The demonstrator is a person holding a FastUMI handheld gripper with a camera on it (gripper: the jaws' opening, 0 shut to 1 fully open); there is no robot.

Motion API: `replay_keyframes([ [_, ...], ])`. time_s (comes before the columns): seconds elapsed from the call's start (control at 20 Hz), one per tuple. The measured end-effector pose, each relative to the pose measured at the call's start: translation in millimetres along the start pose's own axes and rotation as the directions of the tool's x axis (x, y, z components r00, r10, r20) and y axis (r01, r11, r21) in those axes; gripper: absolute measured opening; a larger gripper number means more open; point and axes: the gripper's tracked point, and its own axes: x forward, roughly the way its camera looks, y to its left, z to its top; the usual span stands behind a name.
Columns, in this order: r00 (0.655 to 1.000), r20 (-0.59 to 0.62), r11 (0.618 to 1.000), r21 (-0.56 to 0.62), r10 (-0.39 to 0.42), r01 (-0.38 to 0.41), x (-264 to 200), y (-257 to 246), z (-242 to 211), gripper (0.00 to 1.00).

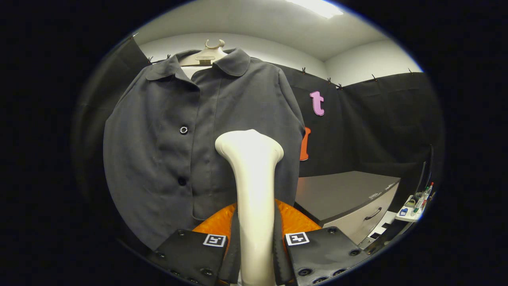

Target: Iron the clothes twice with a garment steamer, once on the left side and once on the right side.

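Note:
A dark grey buttoned jacket [166, 151] hangs on a pale hanger [206, 55] in front of the black cloth wall. My gripper [256, 242] is shut on the cream handle of the garment steamer [252, 178], which rises straight up between the fingers. The steamer's wide head sits close against the jacket's right front panel, about level with the middle button. Whether the head touches the cloth cannot be told. The jacket's hem hangs just above the left finger.
A grey cabinet [349, 194] with a drawer handle stands to the right of the jacket. Beyond it, a small white tray [410, 208] holds several bottles. Something orange and rounded [295, 220] lies behind the fingers, below the steamer.

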Motion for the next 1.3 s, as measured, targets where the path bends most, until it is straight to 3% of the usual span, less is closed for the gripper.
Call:
replay_keyframes([
  [1.3,0.981,-0.192,0.999,-0.038,-0.022,0.015,-50.0,-5.7,-152.6,0.41],
])
